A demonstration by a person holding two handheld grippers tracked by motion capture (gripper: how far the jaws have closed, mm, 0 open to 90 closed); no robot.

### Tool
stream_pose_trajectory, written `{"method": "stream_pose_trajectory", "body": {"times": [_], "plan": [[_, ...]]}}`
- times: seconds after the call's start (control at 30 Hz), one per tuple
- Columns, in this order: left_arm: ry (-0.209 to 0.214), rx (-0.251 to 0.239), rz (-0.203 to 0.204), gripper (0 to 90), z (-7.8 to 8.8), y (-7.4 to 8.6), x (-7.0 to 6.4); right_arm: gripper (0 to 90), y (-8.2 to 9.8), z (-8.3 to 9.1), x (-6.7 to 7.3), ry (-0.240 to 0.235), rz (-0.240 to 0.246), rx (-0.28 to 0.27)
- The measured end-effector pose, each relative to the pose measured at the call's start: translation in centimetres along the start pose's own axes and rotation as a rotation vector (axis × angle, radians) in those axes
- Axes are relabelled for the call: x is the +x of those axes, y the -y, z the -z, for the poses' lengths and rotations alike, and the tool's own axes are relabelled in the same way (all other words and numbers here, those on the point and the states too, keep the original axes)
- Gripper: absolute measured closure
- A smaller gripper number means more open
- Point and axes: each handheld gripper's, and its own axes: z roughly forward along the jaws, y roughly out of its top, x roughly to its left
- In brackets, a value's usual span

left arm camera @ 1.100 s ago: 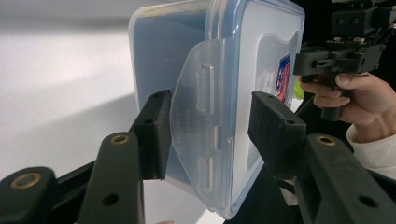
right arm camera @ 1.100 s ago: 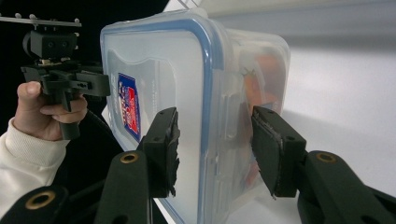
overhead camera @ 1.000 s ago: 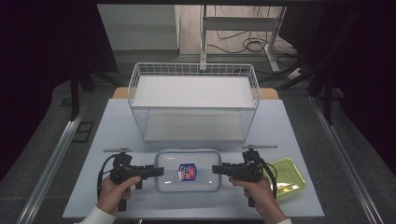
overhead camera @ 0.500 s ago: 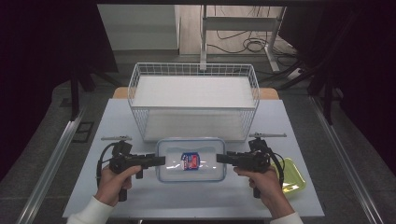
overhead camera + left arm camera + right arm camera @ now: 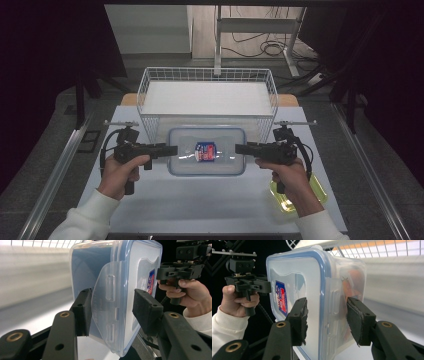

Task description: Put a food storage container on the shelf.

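Holding a clear rectangular plastic food container with a blue-rimmed lid (image 5: 206, 151) between both claws, I have it lifted off the white table (image 5: 210, 200), just in front of the white wire basket (image 5: 207, 95). My left claw (image 5: 172, 149) grips the container's left short end: in the left gripper view (image 5: 111, 312) its two black pads (image 5: 83, 311) sit on either side of the translucent locking flap (image 5: 106, 307), one on the base side and one on the lid side, clenched on that end. My right claw (image 5: 239, 148) grips the opposite short end the same way; in the right gripper view (image 5: 327, 320) the pads (image 5: 299, 320) press on the lid face and on the underside, with the side latch between them. A small red and blue label (image 5: 205, 151) sits in the middle of the lid. Something orange shows faintly through the wall in the right gripper view (image 5: 352, 287), too blurred for me to tell what it is. The container hangs level between the two claws. Under my right forearm, a yellow-green translucent tray (image 5: 316, 189) lies on the table near its right edge, well apart from the container. The basket stands behind on the table.
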Motion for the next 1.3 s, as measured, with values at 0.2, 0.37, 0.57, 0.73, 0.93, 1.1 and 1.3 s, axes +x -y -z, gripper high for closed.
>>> {"method": "stream_pose_trajectory", "body": {"times": [0.2, 0.37, 0.57, 0.73, 0.93, 1.1, 1.3], "plan": [[0.002, -0.017, -0.013, 50.6, 0.3, -2.3, -0.2, 52.7, -2.6, 0.3, 0.3, 0.002, 0.02, -0.009], [0.01, -0.026, -0.016, 50.9, 0.5, -5.1, 0.0, 52.7, -5.7, 0.2, 0.2, 0.001, 0.026, -0.023], [0.002, -0.014, -0.018, 51.2, 0.5, -8.1, 0.3, 52.6, -8.0, -0.1, -0.4, -0.015, 0.013, -0.025], [0.003, -0.007, -0.005, 51.6, 0.4, -10.2, 1.0, 52.6, -9.8, -0.6, -1.2, -0.028, -0.01, -0.02], [0.014, -0.011, 0.018, 51.9, 0.1, -12.0, 1.9, 52.6, -11.9, -1.2, -2.0, -0.028, -0.03, -0.017], [0.029, -0.01, 0.042, 51.9, -0.9, -13.2, 3.2, 52.6, -13.6, -1.5, -2.8, -0.015, -0.051, -0.022], [0.035, -0.008, 0.066, 51.8, -1.5, -14.4, 4.7, 52.6, -15.2, -2.4, -3.7, 0.003, -0.061, -0.02]]}}
